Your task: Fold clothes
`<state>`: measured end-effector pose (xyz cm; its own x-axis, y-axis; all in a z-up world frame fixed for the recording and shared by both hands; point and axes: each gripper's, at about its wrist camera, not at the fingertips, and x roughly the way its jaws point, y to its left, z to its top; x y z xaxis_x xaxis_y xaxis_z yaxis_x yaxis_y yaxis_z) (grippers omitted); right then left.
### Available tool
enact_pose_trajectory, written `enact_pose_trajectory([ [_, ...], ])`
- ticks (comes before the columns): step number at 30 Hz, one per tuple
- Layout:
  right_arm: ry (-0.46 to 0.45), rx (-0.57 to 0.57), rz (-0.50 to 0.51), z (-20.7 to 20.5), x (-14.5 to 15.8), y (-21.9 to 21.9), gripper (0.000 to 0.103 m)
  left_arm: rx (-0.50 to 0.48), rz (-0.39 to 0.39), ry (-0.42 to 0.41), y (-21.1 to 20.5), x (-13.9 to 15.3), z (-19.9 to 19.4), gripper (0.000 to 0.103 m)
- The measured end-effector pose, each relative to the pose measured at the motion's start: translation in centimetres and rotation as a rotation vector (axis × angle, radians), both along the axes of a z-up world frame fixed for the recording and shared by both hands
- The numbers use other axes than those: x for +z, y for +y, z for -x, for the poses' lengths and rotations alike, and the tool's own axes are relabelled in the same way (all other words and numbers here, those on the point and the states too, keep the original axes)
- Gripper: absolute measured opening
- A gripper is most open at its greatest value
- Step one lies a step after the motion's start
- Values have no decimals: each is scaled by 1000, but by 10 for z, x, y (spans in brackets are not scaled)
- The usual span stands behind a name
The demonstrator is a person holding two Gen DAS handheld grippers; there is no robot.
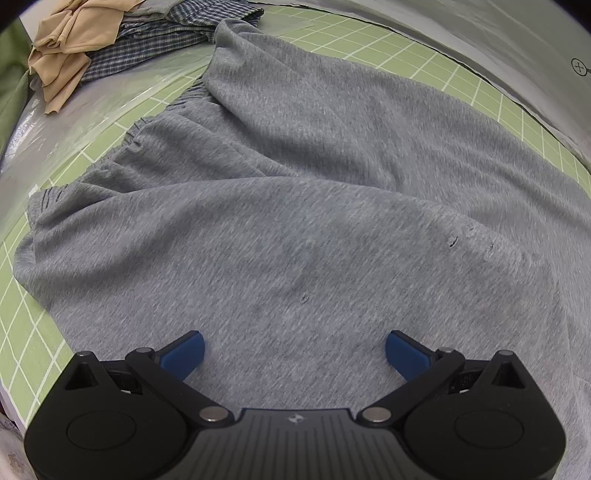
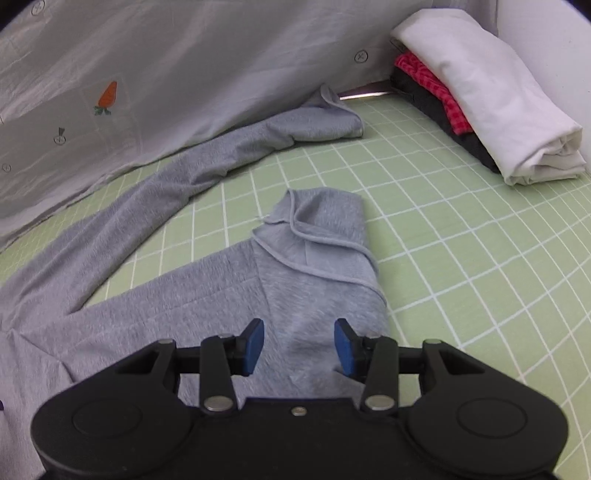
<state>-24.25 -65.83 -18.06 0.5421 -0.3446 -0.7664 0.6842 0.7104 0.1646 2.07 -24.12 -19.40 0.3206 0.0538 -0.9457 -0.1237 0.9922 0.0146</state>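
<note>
Left wrist view: a pair of grey heathered jersey trousers [image 1: 295, 177] lies spread over a pale green mat with a white grid [image 1: 26, 325]. The knit is soft and lightly rumpled; its gathered elastic waistband [image 1: 110, 158] runs along the left edge, and a few small pulled spots mark the cloth at right. The left hand-held gripper [image 1: 294, 352] hangs just above the cloth, its black hinged arms ending in blue pads [image 1: 186, 350] set wide apart, released, with nothing pinched between them. At the far left corner sits a loose pile: a tan, smooth garment [image 1: 62, 48] crumpled over a blue checked one [image 1: 147, 33]. A pale grey sheet [image 1: 498, 40] borders the mat on the far side.

Right wrist view: the trousers' two legs reach away across the same gridded mat. The nearer leg [image 2: 314, 258] ends in a folded-back cuff with a stitched hem; the farther leg [image 2: 229, 155] bends along the pale sheet, which bears a small orange carrot print [image 2: 108, 95]. The right hand-held gripper [image 2: 299, 341] is over the nearer leg, close behind the cuff, its blue pads apart and grasping nothing; the cloth lies slack beneath the gap. At far right is a stack of folded clothes [image 2: 491, 96]: a white, smooth roll on top, red gingham and dark cloth under it.
</note>
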Motion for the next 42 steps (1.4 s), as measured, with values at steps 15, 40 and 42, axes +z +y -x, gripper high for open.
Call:
enact_pose_trajectory([
  [15,-41,-192,-94,19,-21,-47,24,1,-1,-12,-1,-3,3,103],
  [40,90,-534,306,89,33,-92,4,3,-2,-21,-1,-3,4,103],
  [42,31,-631,179,110,25,-101,16,4,-2,-22,-2,-3,5,103],
])
